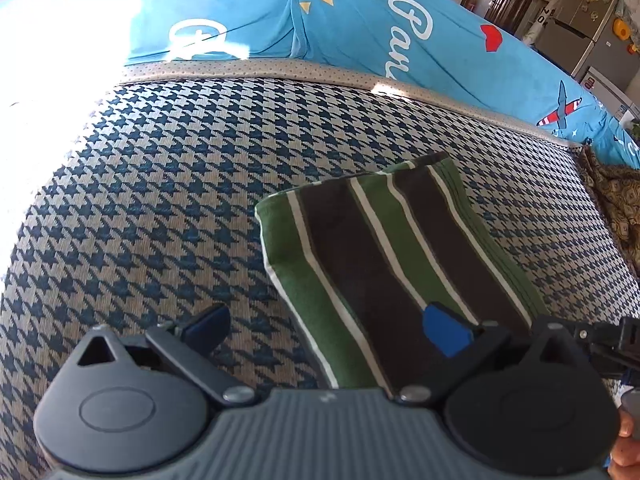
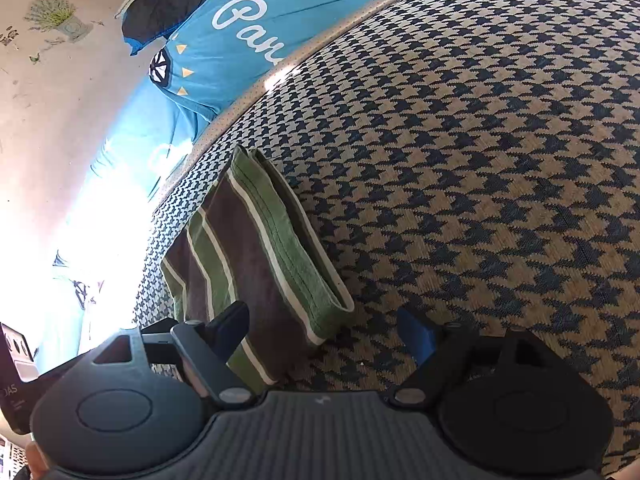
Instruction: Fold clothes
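Note:
A folded garment (image 1: 384, 248) striped green, brown and white lies flat on the houndstooth sofa seat (image 1: 160, 200). My left gripper (image 1: 324, 328) hovers over its near left corner, jaws wide apart and empty, one blue pad above the cloth, the other over bare seat. In the right wrist view the same folded garment (image 2: 256, 264) lies at lower left. My right gripper (image 2: 324, 336) is open over its near end, with the stacked fold edges between the fingers and no pad pressing on them.
Blue cushions (image 1: 360, 36) with white lettering line the sofa back. A patterned brown cloth (image 1: 616, 200) lies at the seat's right end. A fridge (image 1: 588, 24) and cabinets stand beyond. Strong sunlight washes out the left side. A dark box (image 2: 16, 376) sits at the lower left edge.

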The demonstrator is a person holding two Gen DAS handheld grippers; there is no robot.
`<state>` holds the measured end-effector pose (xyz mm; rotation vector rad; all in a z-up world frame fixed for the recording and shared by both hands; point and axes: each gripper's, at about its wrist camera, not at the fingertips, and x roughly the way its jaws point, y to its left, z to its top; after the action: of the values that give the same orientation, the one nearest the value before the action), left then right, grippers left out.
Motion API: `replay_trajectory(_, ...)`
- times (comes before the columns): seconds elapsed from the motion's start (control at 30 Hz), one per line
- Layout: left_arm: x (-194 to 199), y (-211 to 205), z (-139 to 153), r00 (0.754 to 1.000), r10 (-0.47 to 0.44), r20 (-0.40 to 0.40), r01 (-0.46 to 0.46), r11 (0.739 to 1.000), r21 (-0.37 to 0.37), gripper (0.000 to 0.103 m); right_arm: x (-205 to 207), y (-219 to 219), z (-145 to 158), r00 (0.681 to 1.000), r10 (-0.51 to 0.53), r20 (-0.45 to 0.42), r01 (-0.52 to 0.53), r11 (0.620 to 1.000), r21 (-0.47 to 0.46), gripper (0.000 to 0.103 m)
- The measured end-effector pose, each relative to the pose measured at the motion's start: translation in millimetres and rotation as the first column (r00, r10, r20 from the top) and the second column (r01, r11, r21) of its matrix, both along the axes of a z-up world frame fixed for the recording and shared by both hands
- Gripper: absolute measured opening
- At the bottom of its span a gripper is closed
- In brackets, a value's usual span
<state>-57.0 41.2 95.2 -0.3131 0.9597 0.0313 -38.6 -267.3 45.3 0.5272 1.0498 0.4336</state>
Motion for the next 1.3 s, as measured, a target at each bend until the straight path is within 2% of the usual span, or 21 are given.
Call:
replay_trajectory(0.2, 19.0, 11.1, -8.5, 1.0, 0.014, -0.013, -0.015, 0.999, -0.033, 0.103, 6.3, 5.3, -4.9, 1.0, 0.005, -0.004, -0.005, 0.999, 0.05, 0.081)
replay_trajectory(0.43, 34.8, 13.8, -16.0, 0.999, -0.01, -0.032, 0.007, 0.997, -0.076, 0.103, 12.9, 13.2, -9.1, 1.0, 0.011, 0.016, -0.012, 0.998, 0.06, 0.082)
replay_trajectory(0.87, 46.6, 11.3, -26.4, 0.998, -0.049, -0.047, 0.046, 0.997, -0.068, 0.103, 26.3, 24.0, -15.2, 0.997, 0.063, 0.055, -0.067, 0.995, 0.08, 0.082)
replay_trajectory(1.2, 59.9, 5.3, -29.2, 0.996, -0.087, -0.02, 0.085, 0.993, -0.08, 0.103, 34.6, 39.1, -18.6, 0.991, 0.103, 0.087, -0.111, 0.989, 0.096, 0.081)
replay_trajectory(1.3, 63.3, 2.3, -30.4, 0.995, -0.104, -0.009, 0.103, 0.992, -0.079, 0.103, 37.5, 43.7, -19.1, 0.99, 0.104, 0.096, -0.113, 0.99, 0.09, 0.075)
